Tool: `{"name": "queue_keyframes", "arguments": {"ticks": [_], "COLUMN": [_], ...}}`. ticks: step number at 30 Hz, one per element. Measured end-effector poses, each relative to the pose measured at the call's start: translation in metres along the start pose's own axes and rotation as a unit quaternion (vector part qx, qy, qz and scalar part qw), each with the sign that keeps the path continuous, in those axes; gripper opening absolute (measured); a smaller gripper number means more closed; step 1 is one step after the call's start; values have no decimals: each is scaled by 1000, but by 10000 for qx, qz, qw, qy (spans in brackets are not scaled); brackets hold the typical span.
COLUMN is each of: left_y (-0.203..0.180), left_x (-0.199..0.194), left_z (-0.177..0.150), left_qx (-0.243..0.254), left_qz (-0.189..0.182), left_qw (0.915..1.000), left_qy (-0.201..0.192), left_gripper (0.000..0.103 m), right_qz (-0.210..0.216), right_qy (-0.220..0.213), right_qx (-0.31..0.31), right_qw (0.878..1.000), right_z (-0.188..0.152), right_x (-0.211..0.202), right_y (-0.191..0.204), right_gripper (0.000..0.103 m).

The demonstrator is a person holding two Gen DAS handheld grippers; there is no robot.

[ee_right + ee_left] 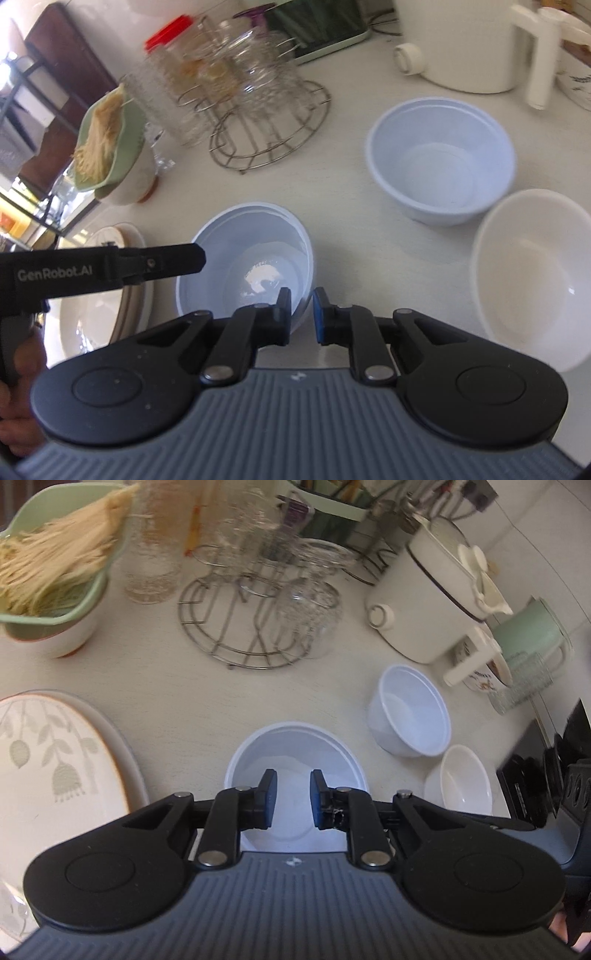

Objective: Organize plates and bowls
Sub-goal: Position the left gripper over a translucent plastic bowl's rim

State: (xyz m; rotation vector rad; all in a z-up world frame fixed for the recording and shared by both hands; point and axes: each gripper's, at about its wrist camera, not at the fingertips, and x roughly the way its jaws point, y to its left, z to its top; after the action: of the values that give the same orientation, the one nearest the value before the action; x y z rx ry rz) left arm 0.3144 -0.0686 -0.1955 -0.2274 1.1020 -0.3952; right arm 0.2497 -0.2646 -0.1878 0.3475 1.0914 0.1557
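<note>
Both claws stand narrowly parted and empty: the left gripper (291, 799) and the right gripper (301, 314) hang over the pale blue plastic bowl (236, 258) on the cream countertop (332, 206).

Bare tabletop (332, 177) between wire rack (269, 122) and bowls. White bowl (532, 280) and blue bowl (443, 162) crowd the right.

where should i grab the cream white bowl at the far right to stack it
Pinch the rim of the cream bowl on its near edge, coming down from above with one finger inside and one outside. It sits upright and open, with thin walls. Its far-left rim crowds the pale blue bowl, so avoid that side.
</note>
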Motion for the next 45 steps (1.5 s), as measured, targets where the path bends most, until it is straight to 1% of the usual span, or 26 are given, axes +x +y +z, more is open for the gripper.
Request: {"name": "queue_keyframes", "arguments": {"ticks": [2,3,5,8,10,15,17,19,24,30,34,36,39,45], "left_y": [1,1,0,-3,-5,-13,-17,-21,-29,-38,-39,-38,-32,-21], "left_x": [-7,-12,-19,-20,-22,-32,-34,-38,-57,-89,-110,-118,-129,-137], "left_z": [2,3,6,12,16,21,22,23,18,10,5,2,-1,-4], "left_qx": [-130,-192,-242,-187,-238,-124,-76,-14,-16,229,350,412,407,574], "left_qz": [129,121,55,258,218,177,245,311,187,-2,-124,-188,-295,-493], "left_qw": [9998,9997,9995,9992,9991,9992,9993,9990,9990,9982,9969,9964,9959,9944], "left_qy": [-43,-116,-198,-241,-273,-322,-282,-309,-413,-547,-696,-720,-757,-733], "left_gripper": [21,21,22,22,22,22,22,22,22,22,22,22,22,22], "right_qz": [-41,-49,-69,-132,-133,-302,-373,-430,-500,-560,-635,-570,-704,-900], "right_qy": [91,86,-19,-106,-140,-558,-776,-906,-1188,-1515,-1633,-1751,-1871,-1976], "right_qx": [0,7,-58,-135,-158,-107,-124,-166,-254,-255,40,181,144,250], "right_qw": [10000,10000,10000,9998,9997,9979,9962,9948,9913,9865,9845,9827,9797,9758], "right_z": [4,7,12,16,17,17,17,17,15,6,-2,-5,-10,-21], "right_x": [1,-1,-10,-20,-24,-44,-56,-68,-94,-121,-130,-137,-142,-146], "right_y": [3,4,5,3,1,-2,-1,1,8,26,41,47,57,70], "right_gripper": [15,16,17,17,17,18,18,18,18,18,18,18,18,18]}}
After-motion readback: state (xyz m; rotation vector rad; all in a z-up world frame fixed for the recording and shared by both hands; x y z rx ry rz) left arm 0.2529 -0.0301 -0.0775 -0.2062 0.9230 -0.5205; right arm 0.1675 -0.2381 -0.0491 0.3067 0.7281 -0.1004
